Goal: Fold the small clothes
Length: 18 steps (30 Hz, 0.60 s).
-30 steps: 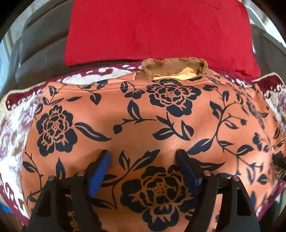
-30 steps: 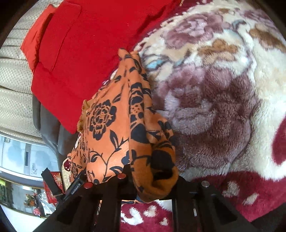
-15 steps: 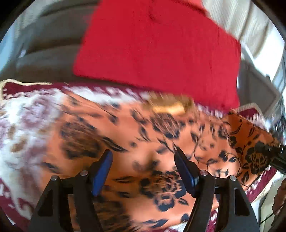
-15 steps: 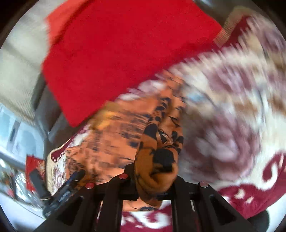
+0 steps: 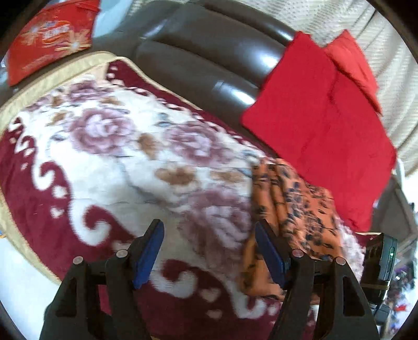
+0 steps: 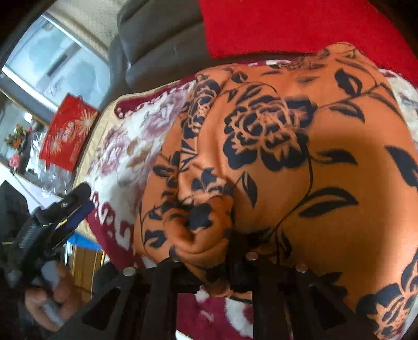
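Left gripper (image 5: 209,251): fingers spread wide, grasping nothing. Blue pads face each other over the floral blanket (image 5: 109,162). Its right finger sits just beside the near edge of the orange garment (image 5: 295,209); the frame is blurred there and I cannot tell whether they touch.

Right gripper (image 6: 209,264): fingers clenched on a bunched fold of the orange garment (image 6: 274,146). The pinched cloth bulges out between the fingers in a thick roll.

Garment: orange fabric with a dark navy flower-and-leaf print. It lies on the blanket, to the right of the left gripper, with its far edge just beside the red cushion (image 5: 321,125). In the right wrist view it fills most of the frame and rises in a smooth mound from the gripped fold.

Surroundings: the blanket is cream and maroon with mauve roses and a tan border, spread over a dark grey sofa (image 5: 209,47). The red cushion (image 6: 287,23) leans against the sofa back. A red printed bag (image 6: 68,133) stands at the far left. The left gripper (image 6: 70,209) shows at the left edge of the right wrist view, held in a hand (image 6: 49,303).
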Each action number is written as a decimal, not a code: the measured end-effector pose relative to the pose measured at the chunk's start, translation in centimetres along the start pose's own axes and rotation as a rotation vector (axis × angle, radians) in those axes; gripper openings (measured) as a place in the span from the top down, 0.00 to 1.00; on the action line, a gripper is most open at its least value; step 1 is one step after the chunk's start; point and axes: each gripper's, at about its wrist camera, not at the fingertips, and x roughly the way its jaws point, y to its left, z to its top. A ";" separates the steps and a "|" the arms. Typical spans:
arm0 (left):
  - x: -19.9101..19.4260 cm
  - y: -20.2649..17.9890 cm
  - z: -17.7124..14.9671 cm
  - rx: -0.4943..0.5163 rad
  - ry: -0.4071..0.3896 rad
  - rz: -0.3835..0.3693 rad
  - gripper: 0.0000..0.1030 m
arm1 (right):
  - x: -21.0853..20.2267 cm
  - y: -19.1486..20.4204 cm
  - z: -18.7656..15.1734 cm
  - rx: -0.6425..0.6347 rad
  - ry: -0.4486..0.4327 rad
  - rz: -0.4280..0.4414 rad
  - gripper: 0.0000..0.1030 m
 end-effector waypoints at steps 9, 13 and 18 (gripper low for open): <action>5.2 -9.8 -0.5 0.155 0.187 -0.203 0.22 | -7.6 -1.9 -1.7 0.048 -0.096 0.120 0.12; 9.3 -11.8 -0.8 0.216 0.270 -0.082 0.23 | -8.9 -5.0 -3.0 0.132 -0.114 0.136 0.12; 12.1 -11.8 -0.2 0.205 0.346 -0.044 0.65 | -10.4 -8.1 -3.5 0.207 -0.139 0.196 0.13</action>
